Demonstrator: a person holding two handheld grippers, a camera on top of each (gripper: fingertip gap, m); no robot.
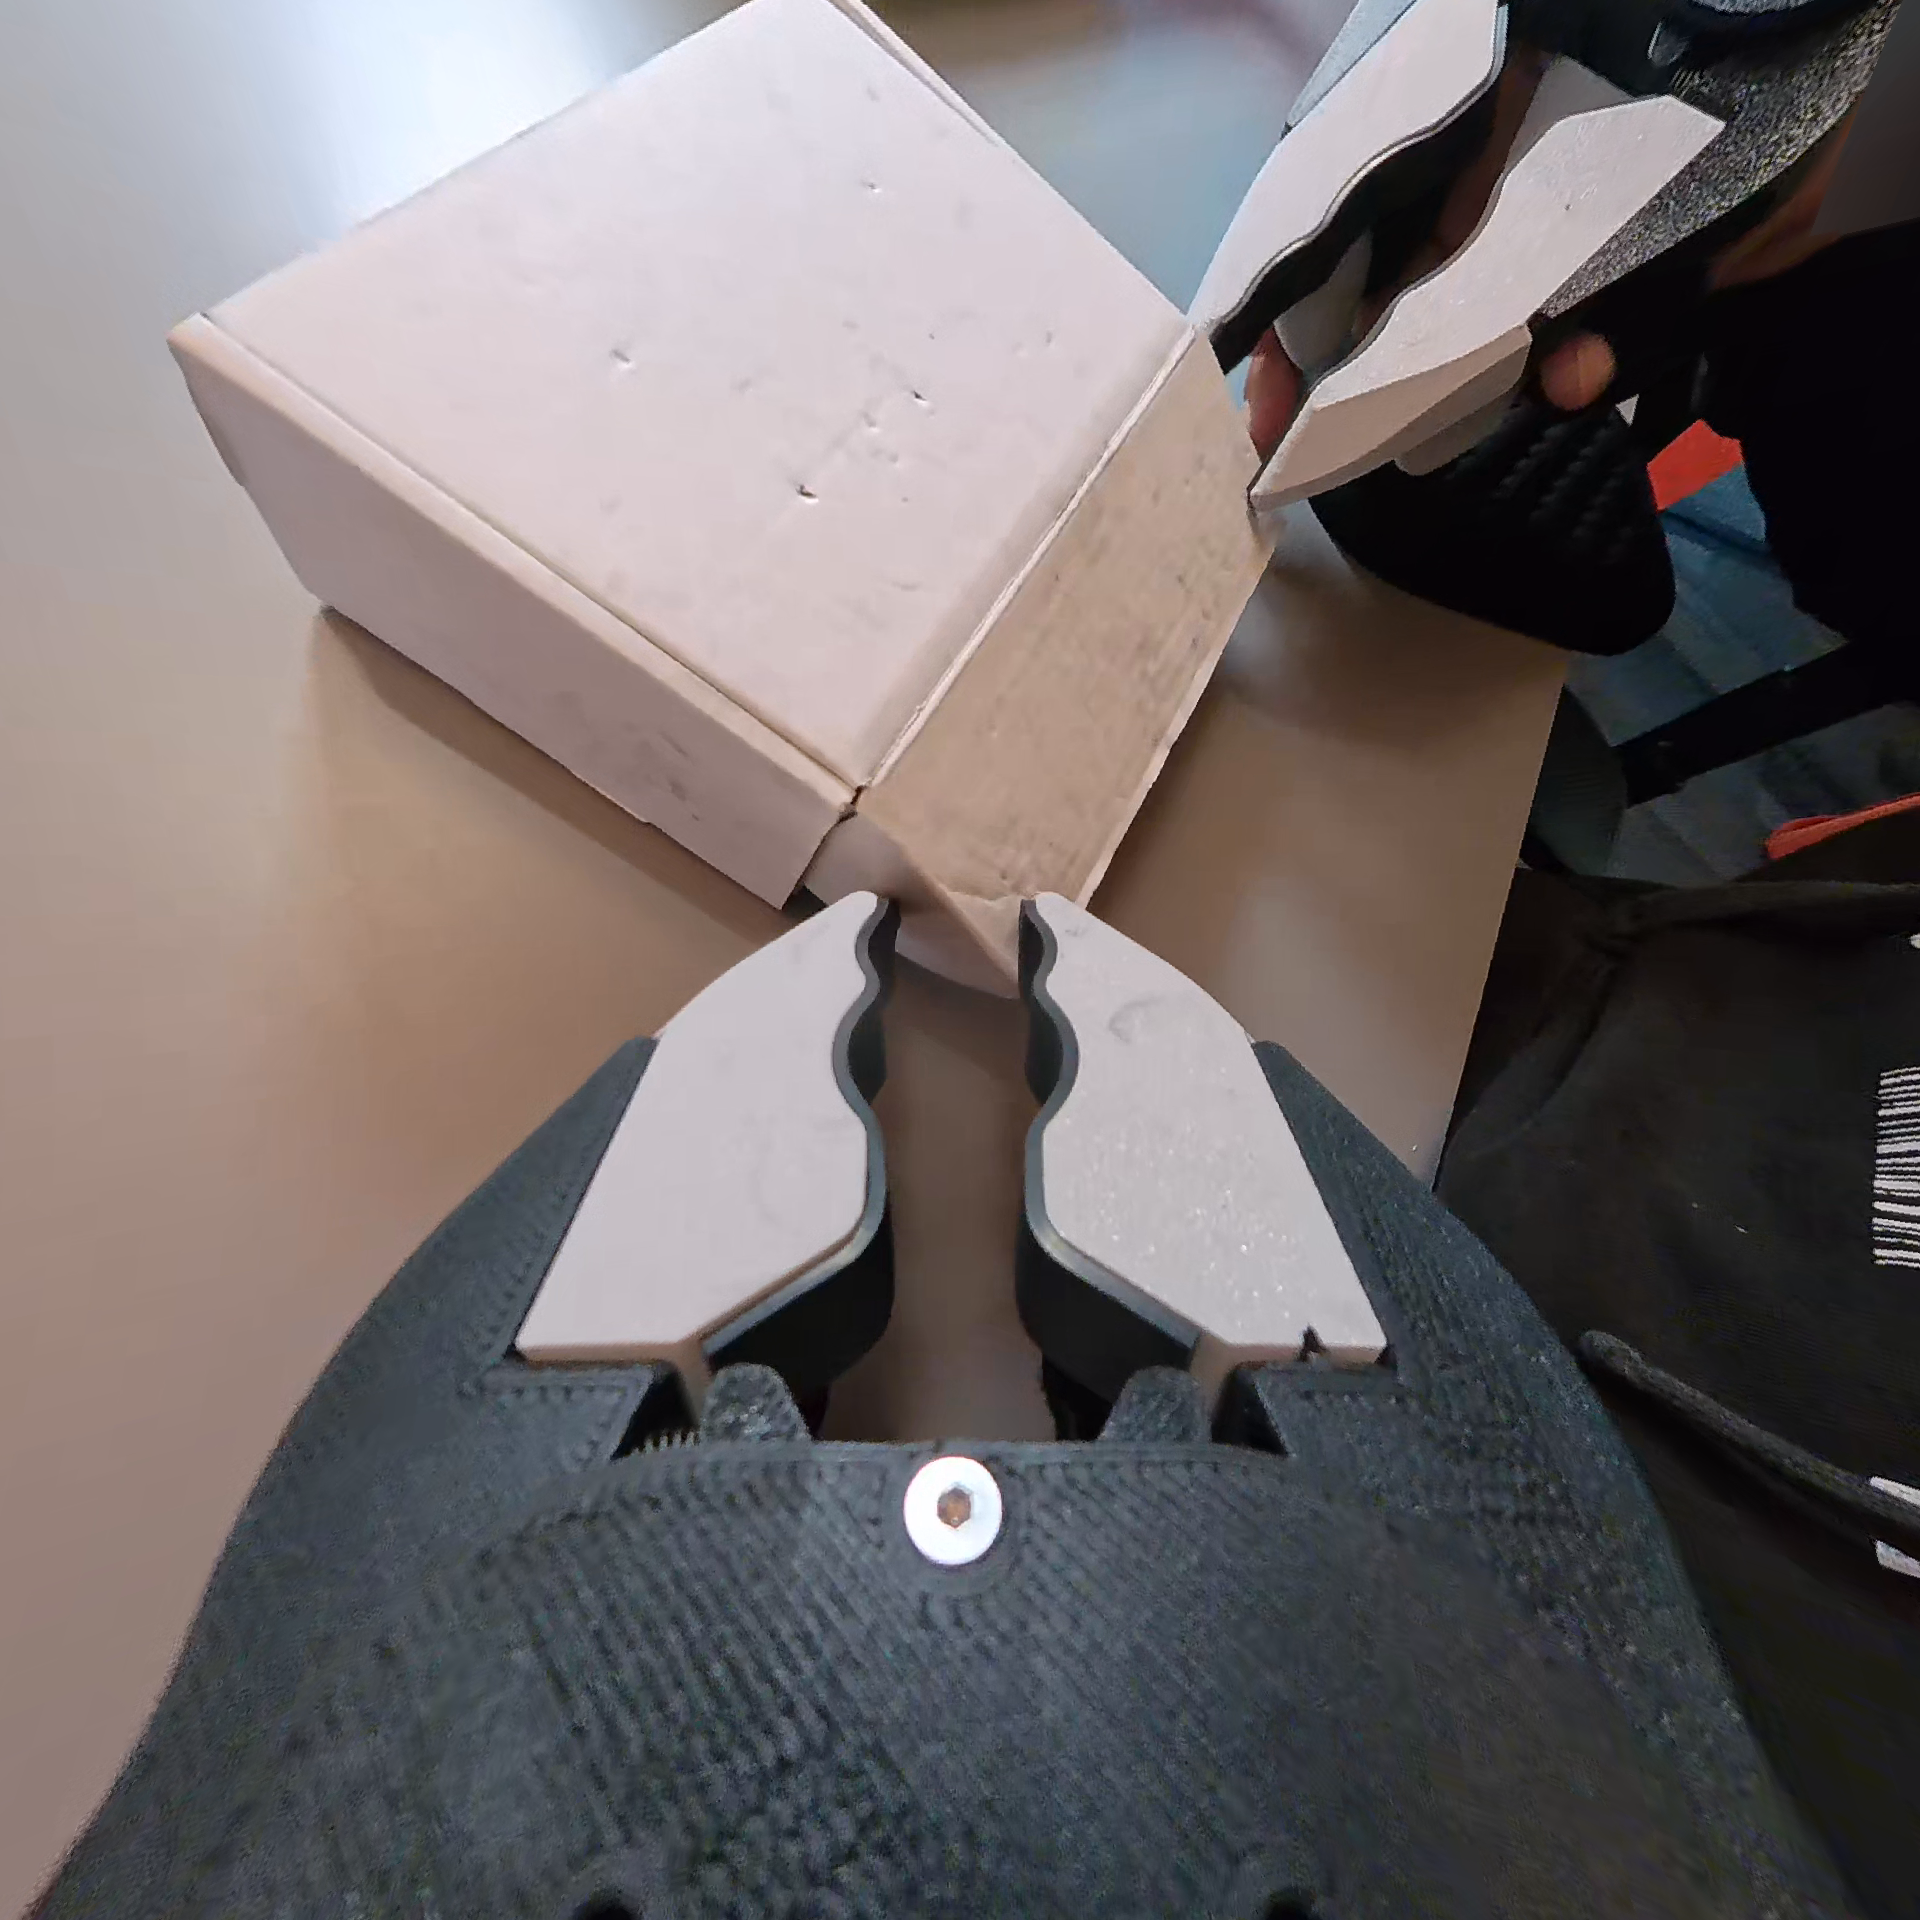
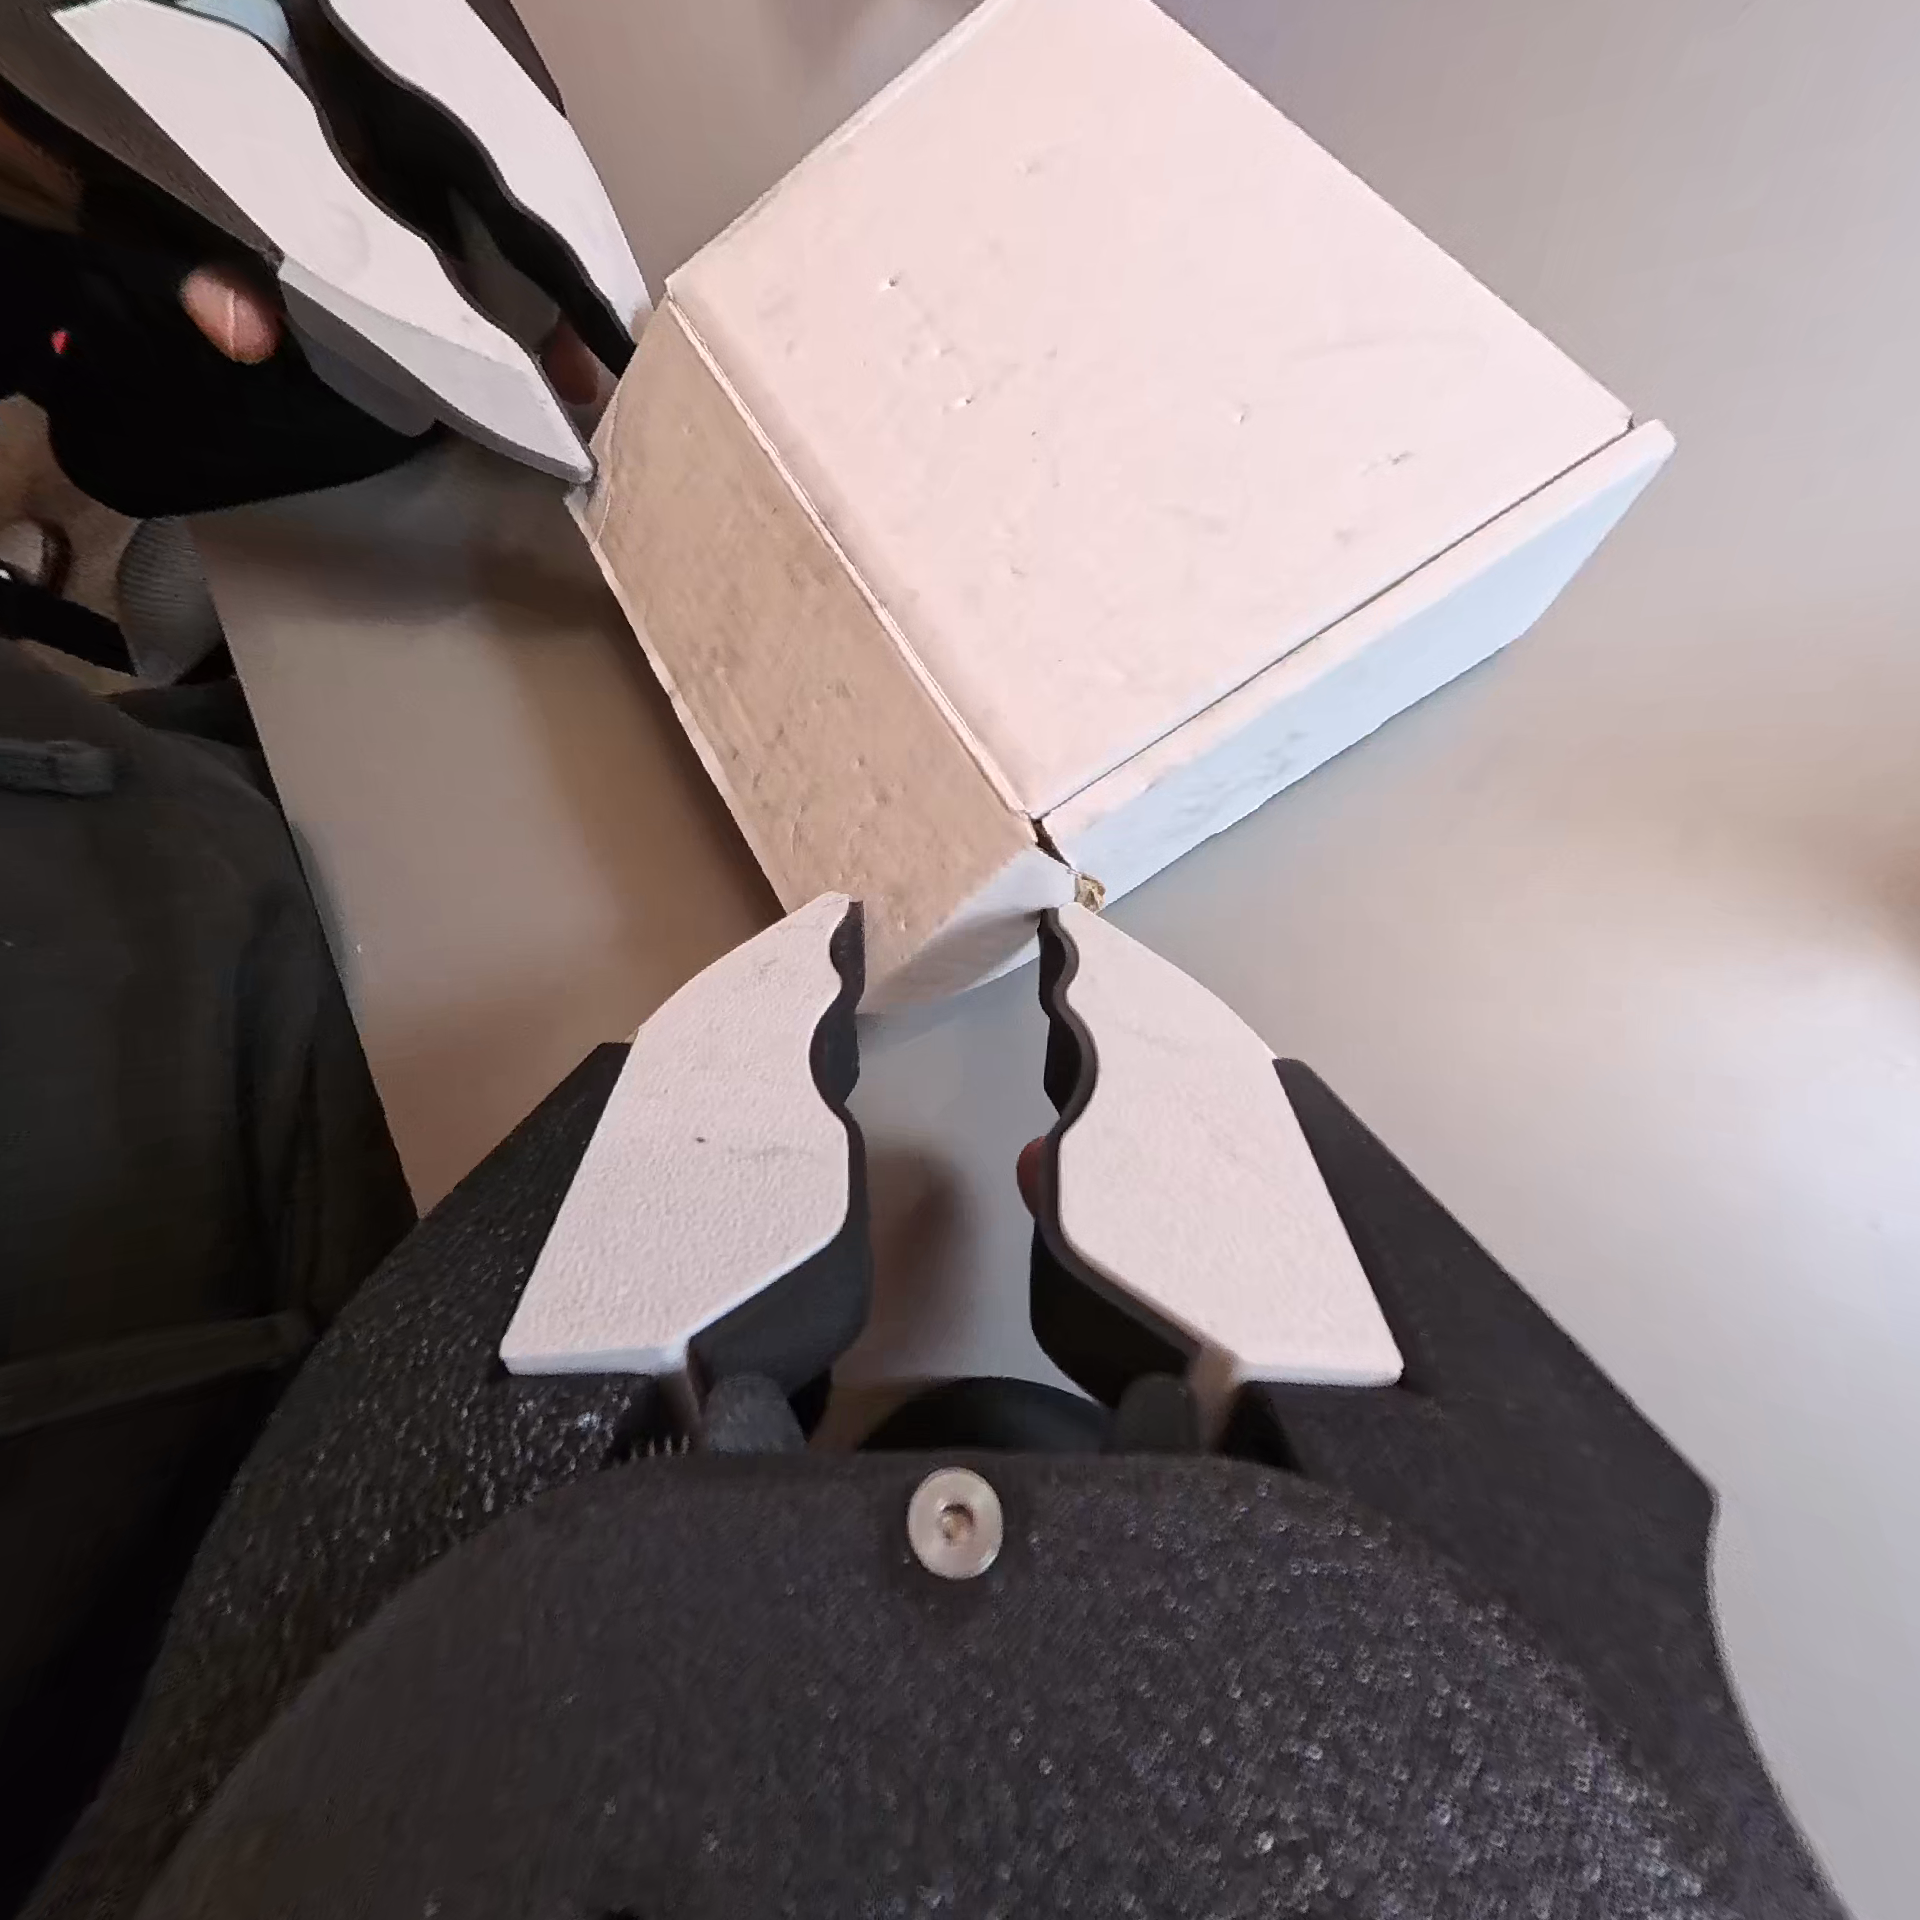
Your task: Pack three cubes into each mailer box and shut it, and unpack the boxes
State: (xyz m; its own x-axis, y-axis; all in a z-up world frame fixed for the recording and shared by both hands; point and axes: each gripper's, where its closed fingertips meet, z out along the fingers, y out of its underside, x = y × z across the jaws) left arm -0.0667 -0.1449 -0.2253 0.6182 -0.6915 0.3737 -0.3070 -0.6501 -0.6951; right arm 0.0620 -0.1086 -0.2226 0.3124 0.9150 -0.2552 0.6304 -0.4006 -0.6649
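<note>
I keep the left gripper [image 1: 956, 940] and right gripper [image 2: 951, 940], jaws parted around the box's [image 1: 665, 416] front flap [image 1: 1060, 665] corners mid-frame, nothing clamped, positioned to work that flap

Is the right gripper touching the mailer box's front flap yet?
Touching. In the right wrist view the right gripper has the corner tab of the front flap of the white mailer box between its fingertips, jaws only partly closed.

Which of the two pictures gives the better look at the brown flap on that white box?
The right wrist view: the flap faces the camera, nearly unobstructed. The left wrist view shows the same flap more foreshortened, between both grippers' tips.
</note>
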